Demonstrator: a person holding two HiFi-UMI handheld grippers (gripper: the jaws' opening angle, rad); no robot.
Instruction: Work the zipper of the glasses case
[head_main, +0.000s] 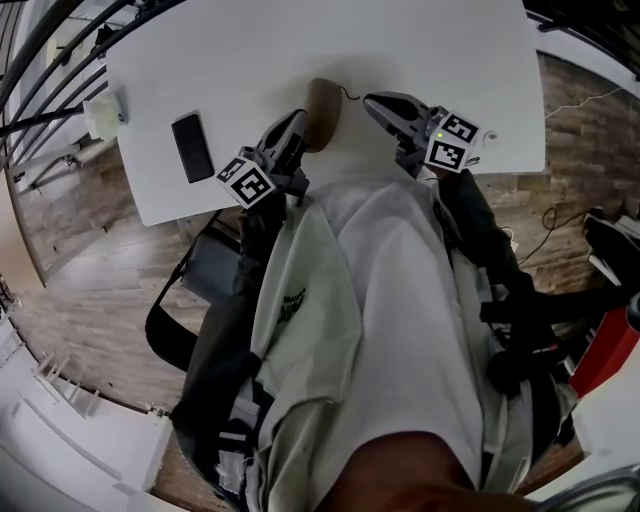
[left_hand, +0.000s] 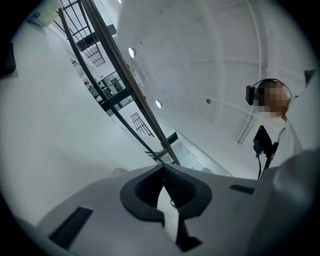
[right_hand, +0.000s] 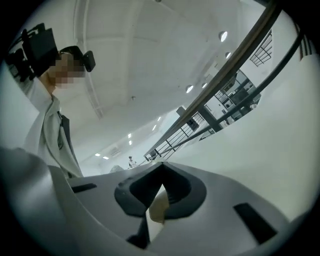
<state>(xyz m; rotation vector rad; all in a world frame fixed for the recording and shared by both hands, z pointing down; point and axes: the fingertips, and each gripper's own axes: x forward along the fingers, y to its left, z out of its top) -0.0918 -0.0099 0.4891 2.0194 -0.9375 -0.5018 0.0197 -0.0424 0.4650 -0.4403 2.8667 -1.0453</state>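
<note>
Meeting at the tips, the jaws of the left gripper (head_main: 298, 120) pinch nothing visible; those of the right gripper (head_main: 371, 101) are closed too, with a tan sliver behind them. The case (head_main: 322, 110) lies between the two, seemingly unheld, so any tug could slide it across the table (head_main: 420, 50).

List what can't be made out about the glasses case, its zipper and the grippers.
Zipper of the glasses case: head view, too small to tell open from closed.
Tan sliver between the shut right gripper's jaws, right gripper view: mostly hidden by them; case or not, unclear.
Left gripper, shut: its view shows no case; contact too small in head view.
Pale item at the table's edge: head view, too small to name.
</note>
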